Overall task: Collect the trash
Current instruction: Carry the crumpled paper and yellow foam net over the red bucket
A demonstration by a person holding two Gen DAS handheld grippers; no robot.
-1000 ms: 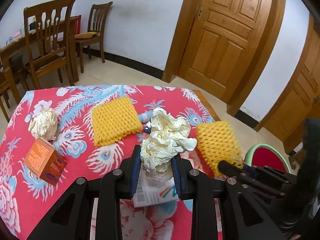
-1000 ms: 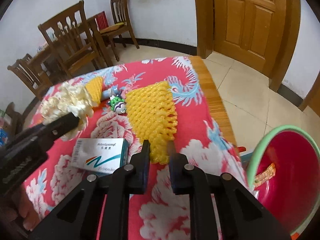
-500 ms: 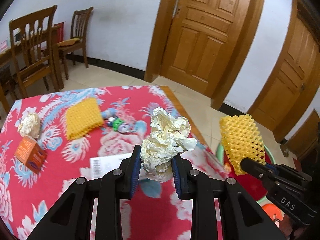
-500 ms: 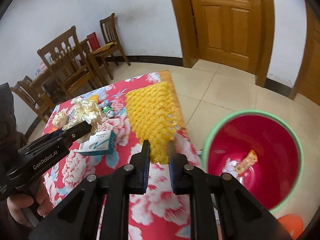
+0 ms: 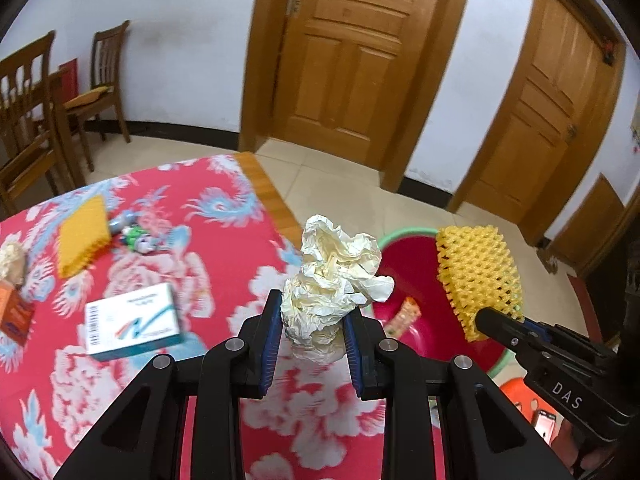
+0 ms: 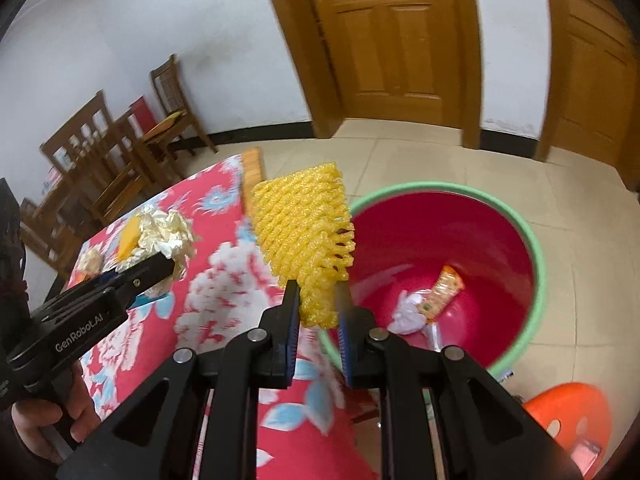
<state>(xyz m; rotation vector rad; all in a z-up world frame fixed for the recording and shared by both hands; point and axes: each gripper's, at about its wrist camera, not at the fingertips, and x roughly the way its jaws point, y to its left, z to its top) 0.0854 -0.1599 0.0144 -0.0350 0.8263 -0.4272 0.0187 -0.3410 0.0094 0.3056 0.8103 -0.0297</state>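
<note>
My left gripper (image 5: 312,320) is shut on a crumpled cream paper ball (image 5: 334,276), held above the right edge of the table with the red floral cloth (image 5: 224,248). My right gripper (image 6: 318,304) is shut on a yellow foam fruit net (image 6: 306,232), held over the near rim of the red bin with a green rim (image 6: 532,248) on the floor. The bin holds an orange wrapper (image 6: 444,290) and white paper (image 6: 408,312). The net (image 5: 478,272) and the bin (image 5: 400,292) also show in the left wrist view.
On the table lie a white medicine box (image 5: 134,320), a second yellow net (image 5: 82,236), a small toy (image 5: 136,236), an orange box (image 5: 14,312) and another paper ball (image 5: 12,260). An orange stool (image 6: 568,424) stands by the bin. Chairs and doors stand behind.
Both grippers have swung right, away from the table's middle toward the bin. The net has been lifted off the table and now hangs over the bin's rim.
</note>
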